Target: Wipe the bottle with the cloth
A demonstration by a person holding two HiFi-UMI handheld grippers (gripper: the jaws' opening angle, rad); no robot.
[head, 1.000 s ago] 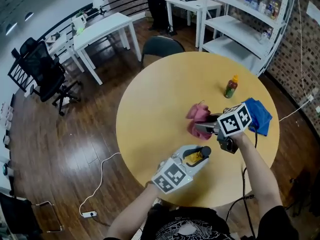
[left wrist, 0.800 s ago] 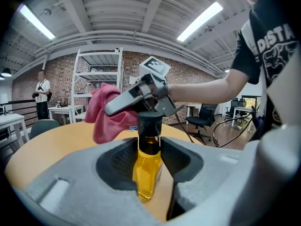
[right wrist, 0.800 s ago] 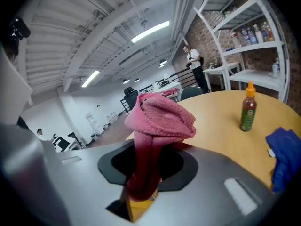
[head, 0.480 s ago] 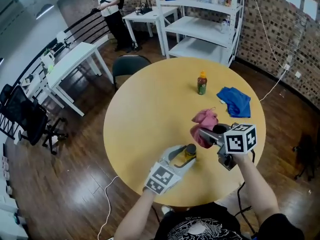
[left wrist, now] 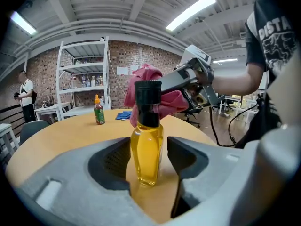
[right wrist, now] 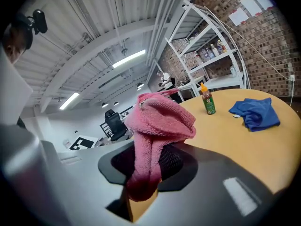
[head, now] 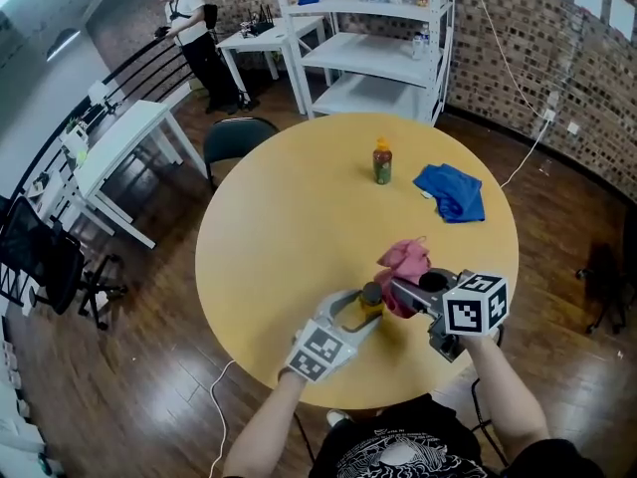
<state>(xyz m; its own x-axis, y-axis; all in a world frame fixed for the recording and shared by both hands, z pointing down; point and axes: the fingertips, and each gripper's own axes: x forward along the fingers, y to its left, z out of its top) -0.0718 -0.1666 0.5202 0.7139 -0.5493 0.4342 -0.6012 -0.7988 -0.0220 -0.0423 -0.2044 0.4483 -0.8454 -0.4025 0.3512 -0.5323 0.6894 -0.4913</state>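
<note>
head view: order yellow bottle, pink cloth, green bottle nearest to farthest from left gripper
1. yellow bottle, between the left gripper's jaws, which have just been opening
2. pink cloth, just beyond, in the right gripper
3. green bottle, far across the table

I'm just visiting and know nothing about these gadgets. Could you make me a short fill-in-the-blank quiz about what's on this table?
1. The pink cloth hangs from the right gripper, whose jaws are ___ on it.
2. The yellow bottle stands upright and has a ___ cap.
3. Near the blue cloth on the table stands a small green bottle with an ___ cap.
Missing words: shut; black; orange.
</note>
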